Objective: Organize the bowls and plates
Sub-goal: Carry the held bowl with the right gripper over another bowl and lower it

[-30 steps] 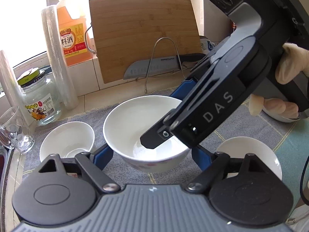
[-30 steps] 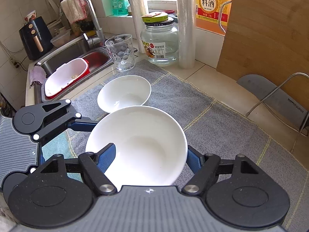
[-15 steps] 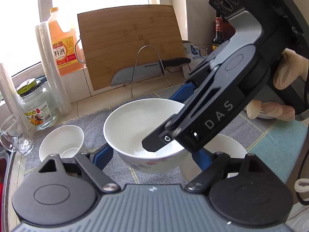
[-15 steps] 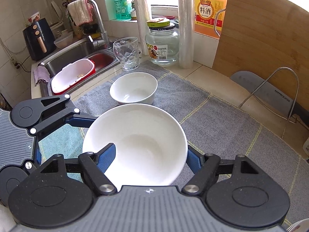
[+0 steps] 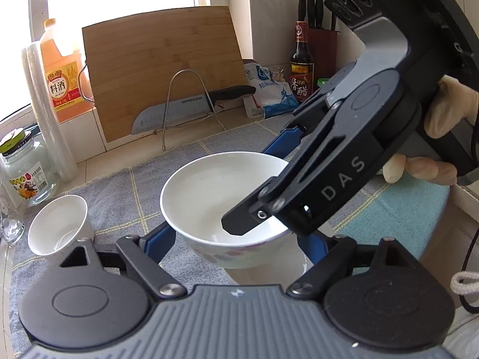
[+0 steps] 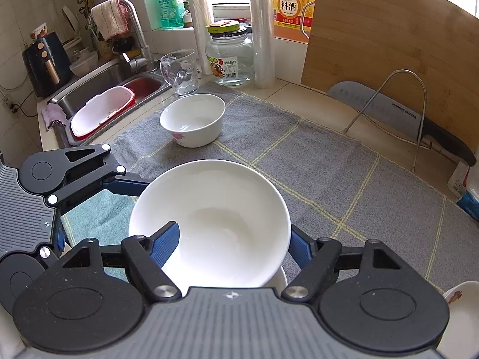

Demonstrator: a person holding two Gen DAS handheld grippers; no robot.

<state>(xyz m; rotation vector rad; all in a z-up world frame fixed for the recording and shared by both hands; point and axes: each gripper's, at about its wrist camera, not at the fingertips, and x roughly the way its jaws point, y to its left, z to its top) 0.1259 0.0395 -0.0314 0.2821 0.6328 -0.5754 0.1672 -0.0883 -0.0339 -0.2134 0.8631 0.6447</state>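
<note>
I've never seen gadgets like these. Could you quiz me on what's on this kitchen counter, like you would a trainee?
1. True or false: the small bowl sits inside the sink.
2. What leans against the wall behind the knife? A) a wooden cutting board B) a baking tray C) a frying pan
3. Which gripper has one finger dipped inside the large bowl?

Key: 1. False, it stands on the grey mat. 2. A. 3. The right gripper, clamped on the bowl's wall.
</note>
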